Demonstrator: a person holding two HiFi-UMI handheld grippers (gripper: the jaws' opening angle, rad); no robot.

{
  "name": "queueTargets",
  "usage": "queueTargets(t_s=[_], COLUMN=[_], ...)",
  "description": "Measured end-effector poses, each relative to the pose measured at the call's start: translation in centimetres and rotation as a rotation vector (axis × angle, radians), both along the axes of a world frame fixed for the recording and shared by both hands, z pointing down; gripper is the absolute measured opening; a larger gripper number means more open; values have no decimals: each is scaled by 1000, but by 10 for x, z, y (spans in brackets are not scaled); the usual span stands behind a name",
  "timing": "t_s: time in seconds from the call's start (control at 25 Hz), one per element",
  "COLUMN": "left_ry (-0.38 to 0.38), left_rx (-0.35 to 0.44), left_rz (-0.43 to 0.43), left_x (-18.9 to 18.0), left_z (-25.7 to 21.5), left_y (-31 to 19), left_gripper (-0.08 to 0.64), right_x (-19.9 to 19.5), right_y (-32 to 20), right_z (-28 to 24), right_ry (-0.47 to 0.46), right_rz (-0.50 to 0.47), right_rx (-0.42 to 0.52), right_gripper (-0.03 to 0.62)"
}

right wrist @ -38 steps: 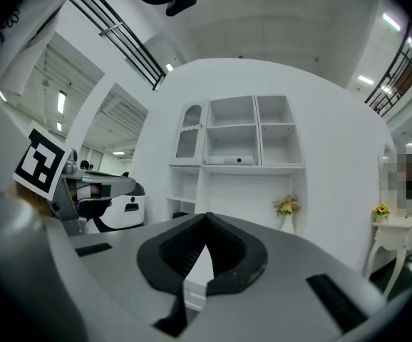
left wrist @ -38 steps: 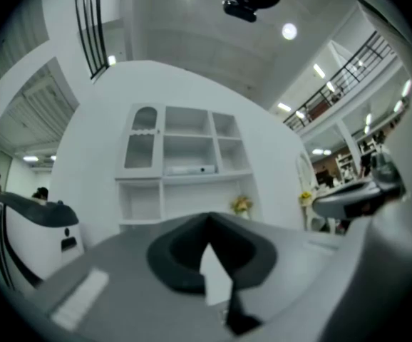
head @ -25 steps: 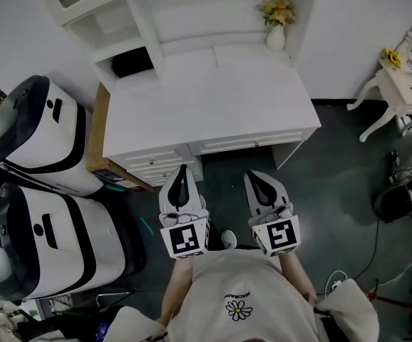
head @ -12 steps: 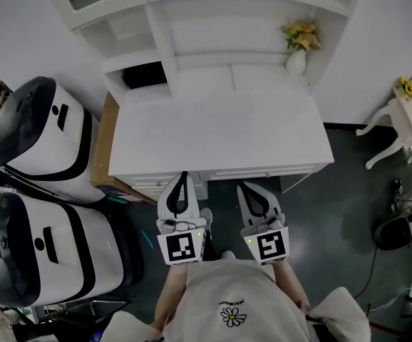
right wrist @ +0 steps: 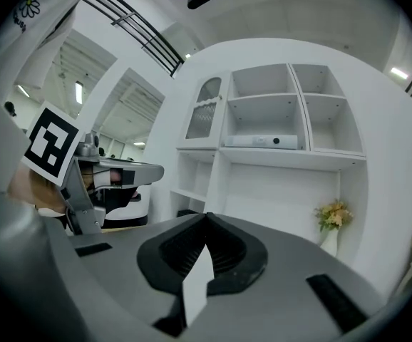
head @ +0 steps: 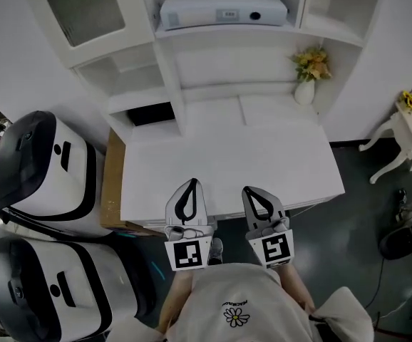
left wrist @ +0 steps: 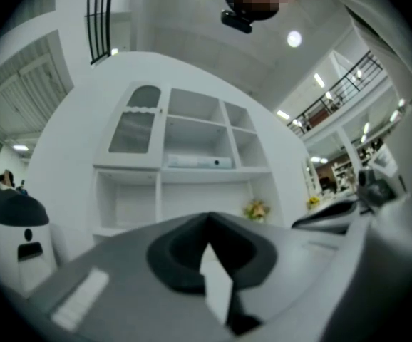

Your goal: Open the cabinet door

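Cabinet door (head: 83,9), a glass-paned panel in a white frame, closes the upper left compartment of the white hutch (head: 169,70) that stands on the desk (head: 227,166). In the head view it lies well beyond both grippers; the left gripper (head: 189,187) and the right gripper (head: 254,193) hang side by side over the near edge of the desk, each pointing toward the hutch, each with its jaws pressed together and nothing between them. A white projector (head: 224,9) lies on the shelf just right of the door; a white vase (head: 305,91) of yellow flowers stands at the back right of the desk; two white-and-black machines (head: 38,166) stand to the left, with a cardboard box (head: 112,184) between them and the desk; a white chair (head: 404,130) stands well to the right. In the left gripper view the jaws meet along a single seam, empty; the door (left wrist: 136,123), arched at its top, shows above and left of them, shut in its frame, with the projector (left wrist: 197,162) on the shelf beside it. In the right gripper view the jaws likewise meet with nothing held; the door (right wrist: 204,109) shows upper left of centre, the vase (right wrist: 327,241) low at the right, and the left gripper's marker cube (right wrist: 49,142) at the left edge.
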State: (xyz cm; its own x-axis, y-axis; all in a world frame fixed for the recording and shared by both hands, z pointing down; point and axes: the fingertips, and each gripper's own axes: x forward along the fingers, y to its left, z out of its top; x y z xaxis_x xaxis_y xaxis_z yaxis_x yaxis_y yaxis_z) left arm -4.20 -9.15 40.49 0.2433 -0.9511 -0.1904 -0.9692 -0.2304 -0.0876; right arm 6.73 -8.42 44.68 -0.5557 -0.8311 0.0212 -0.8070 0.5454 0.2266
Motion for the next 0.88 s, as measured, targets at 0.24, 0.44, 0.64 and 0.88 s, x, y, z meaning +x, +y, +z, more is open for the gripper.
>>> queueTargets(t_s=[0.24,0.44,0.64,0.88], left_ry=[11,-5,-17,19], left_rx=[-3,-21,-21,-23], left_rz=[14,3,-22,-106], left_x=[-35,-53,-53,-61], left_z=[3,9,8,-2], left_y=[-63,-100,-122,-134], left_gripper=[8,8,8,8], right_x=[-26,-31,-39,-49], right_y=[-61,-100,-129,-149], right_z=[5,3,-1,-3], right_ry=[-29,-25,-12,-7], right_rz=[28,78,41,-61], right_rx=[-26,-26,-18,-18], right_gripper=[0,0,0,0])
